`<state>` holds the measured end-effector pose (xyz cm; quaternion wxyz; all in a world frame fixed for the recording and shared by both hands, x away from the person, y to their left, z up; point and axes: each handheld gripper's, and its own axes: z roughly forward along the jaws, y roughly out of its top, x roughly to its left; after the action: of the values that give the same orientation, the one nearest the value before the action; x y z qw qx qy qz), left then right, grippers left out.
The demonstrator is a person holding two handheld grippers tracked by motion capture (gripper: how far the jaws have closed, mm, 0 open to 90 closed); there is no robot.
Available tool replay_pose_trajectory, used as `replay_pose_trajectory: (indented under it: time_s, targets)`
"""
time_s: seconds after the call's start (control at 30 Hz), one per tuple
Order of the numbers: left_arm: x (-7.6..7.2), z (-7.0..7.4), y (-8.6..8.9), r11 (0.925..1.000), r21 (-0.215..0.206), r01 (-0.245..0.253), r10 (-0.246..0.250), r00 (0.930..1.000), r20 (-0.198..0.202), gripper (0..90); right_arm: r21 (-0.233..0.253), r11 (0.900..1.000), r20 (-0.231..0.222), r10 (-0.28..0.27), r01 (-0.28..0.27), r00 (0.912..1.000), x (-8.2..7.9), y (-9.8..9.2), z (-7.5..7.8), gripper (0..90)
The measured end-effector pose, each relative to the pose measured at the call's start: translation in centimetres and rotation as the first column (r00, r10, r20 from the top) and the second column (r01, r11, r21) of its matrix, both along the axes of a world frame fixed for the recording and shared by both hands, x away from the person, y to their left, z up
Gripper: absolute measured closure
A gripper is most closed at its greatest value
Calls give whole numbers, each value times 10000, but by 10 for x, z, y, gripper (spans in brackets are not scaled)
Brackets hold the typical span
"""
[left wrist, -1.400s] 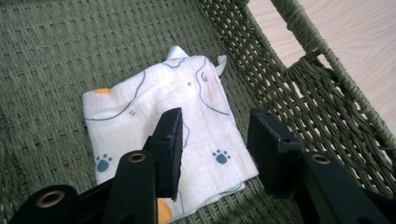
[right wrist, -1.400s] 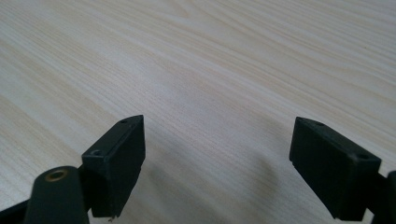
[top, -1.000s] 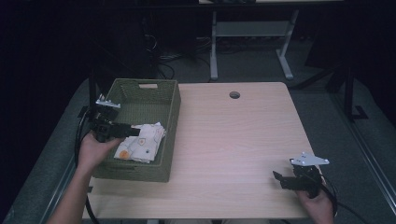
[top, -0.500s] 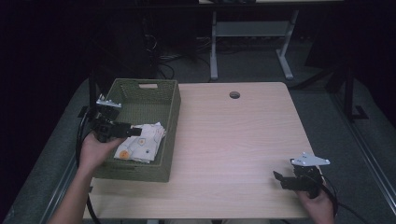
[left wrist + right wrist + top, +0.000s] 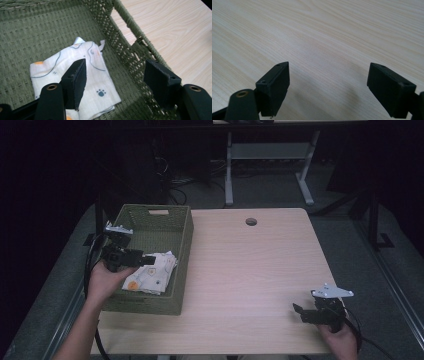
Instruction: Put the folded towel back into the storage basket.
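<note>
The left tool point(image 5: 115, 82) hangs released over a paw-print cloth point(image 5: 75, 75) in the green woven basket point(image 5: 165, 215); no writing is legible. The right tool point(image 5: 337, 87) rests released, grasping nothing, above the bare desk point(image 5: 260, 265).

The high view looks forward and down from above the person's side, taking in the whole table point(image 5: 260, 265) with the green basket point(image 5: 182, 227) at its left. The left gripper view sits close over that basket point(image 5: 130, 47), looking down along its jaws at the patterned cloth point(image 5: 72, 75) inside; both cloth point(image 5: 150, 272) and basket also appear from above. The right gripper view rides low and very near the bare tabletop point(image 5: 324, 37), facing across the wood grain.
</note>
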<state>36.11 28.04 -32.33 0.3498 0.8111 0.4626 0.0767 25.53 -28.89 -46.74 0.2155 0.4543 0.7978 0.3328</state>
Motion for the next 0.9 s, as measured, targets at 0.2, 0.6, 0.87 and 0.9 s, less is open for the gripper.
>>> replay_pose_trajectory:
  time_s: [0.2, 0.6, 0.87, 0.9]
  targets:
    - [-1, 4, -11, 9998, -73, 175, -174, 9998, 133, 349, 13, 10000, 3, -2, 2, 10000, 0, 0, 0, 179]
    - [-3, 10, -32, 9975, 10, 712, -712, 9972, 238, 347, 62, 10000, 22, -19, 19, 10000, 0, -1, 0, 178]
    - [-4, 13, -45, 9957, 103, 920, -923, 9953, 302, 342, 78, 10000, 20, -6, 6, 10000, 0, -1, 0, 177]
    - [-4, 14, -46, 9953, 161, 957, -962, 9949, 318, 342, 92, 10000, 7, -2, 1, 10000, 0, -1, 0, 177]
